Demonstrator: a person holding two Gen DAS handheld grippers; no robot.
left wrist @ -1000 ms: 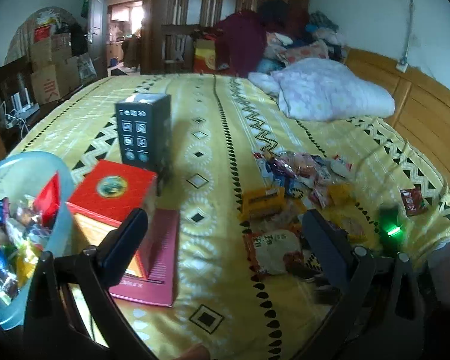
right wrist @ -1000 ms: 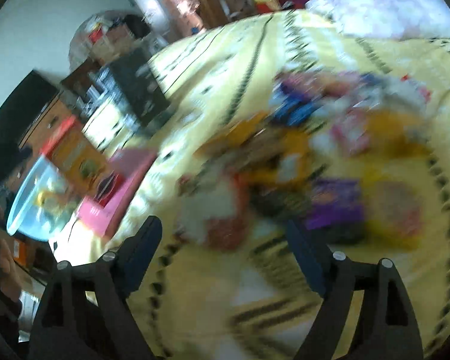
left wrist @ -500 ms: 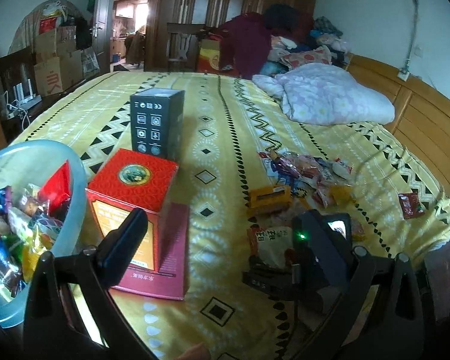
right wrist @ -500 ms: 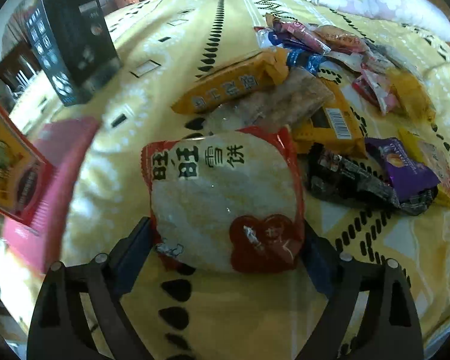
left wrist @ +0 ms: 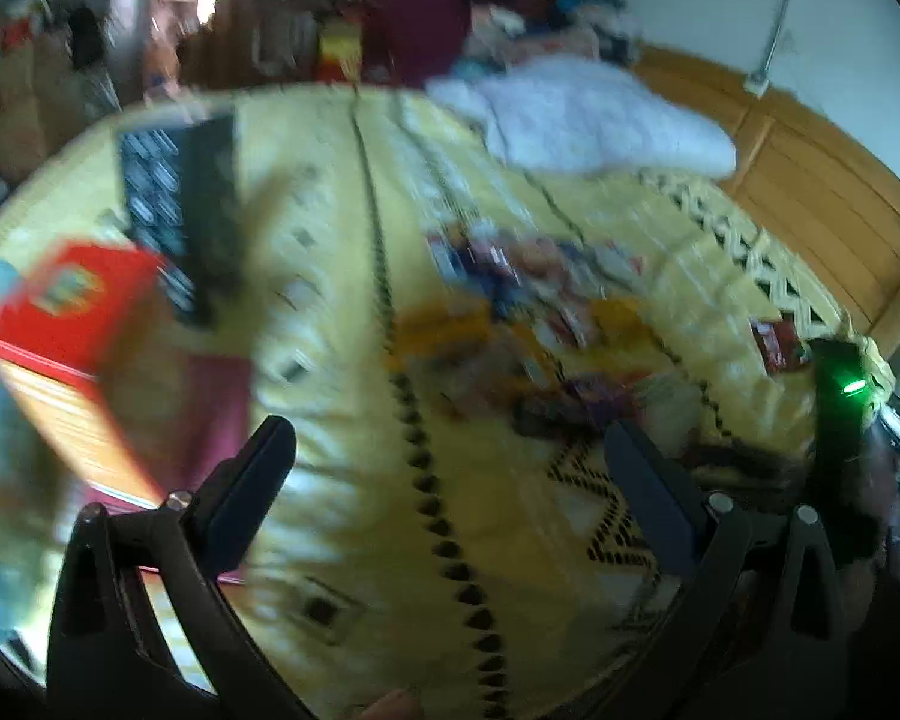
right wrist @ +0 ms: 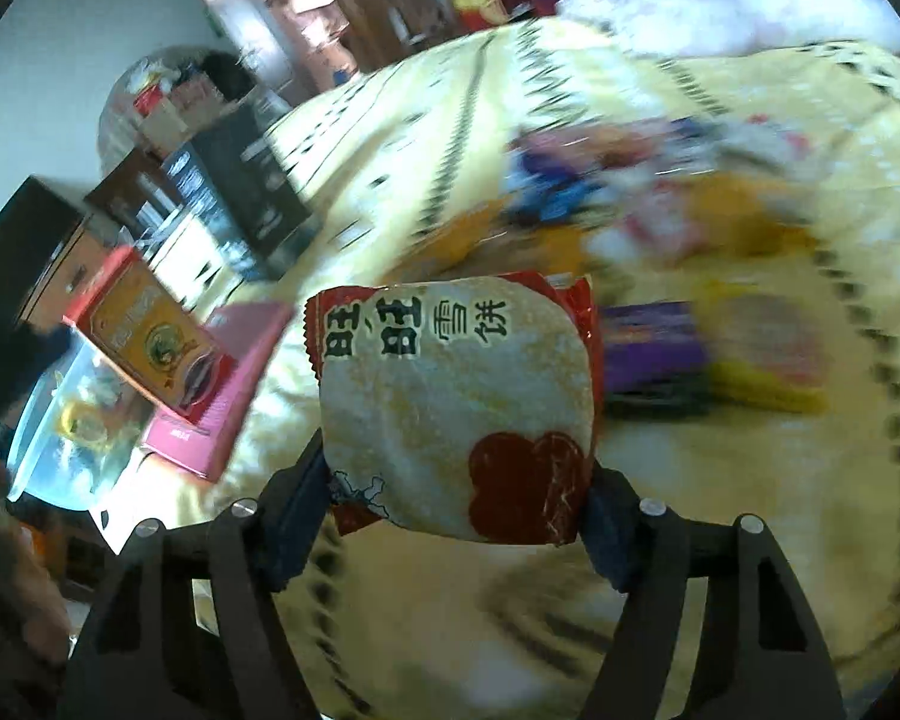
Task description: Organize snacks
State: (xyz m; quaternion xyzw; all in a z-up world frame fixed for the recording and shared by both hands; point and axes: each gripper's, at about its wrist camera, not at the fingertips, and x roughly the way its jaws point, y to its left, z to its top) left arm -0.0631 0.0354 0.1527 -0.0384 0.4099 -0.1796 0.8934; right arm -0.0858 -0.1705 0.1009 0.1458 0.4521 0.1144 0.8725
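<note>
A red and white rice cracker packet (right wrist: pixel 456 408) hangs above the yellow bedspread (right wrist: pixel 720 510) in my right gripper (right wrist: pixel 456 492). The jaws are closing, with both pads pressed against the packet's lower sides. The loose snack pile (right wrist: pixel 660 192) lies blurred behind it. Far left stands the blue basin (right wrist: pixel 30 438), with snacks inside. In the left wrist view my left gripper (left wrist: pixel 447 444) hovers open over the bedspread with nothing between its fingers. The snack pile (left wrist: pixel 534 300) lies ahead of it, and the right gripper's body with its green light (left wrist: pixel 840 408) shows at the right.
A red box (left wrist: pixel 72 306) stands on a flat pink box (left wrist: pixel 210 402), with a tall black box (left wrist: pixel 180 204) behind. A white quilt (left wrist: pixel 582 114) and a wooden headboard (left wrist: pixel 810 180) bound the far right. Furniture and cartons (right wrist: pixel 168 102) stand beyond the bed's left edge.
The right gripper has closed on the rice cracker packet and raised it off the bed, swinging toward the boxes and basin. The left gripper has dipped and shifted; its view is now blurred.
</note>
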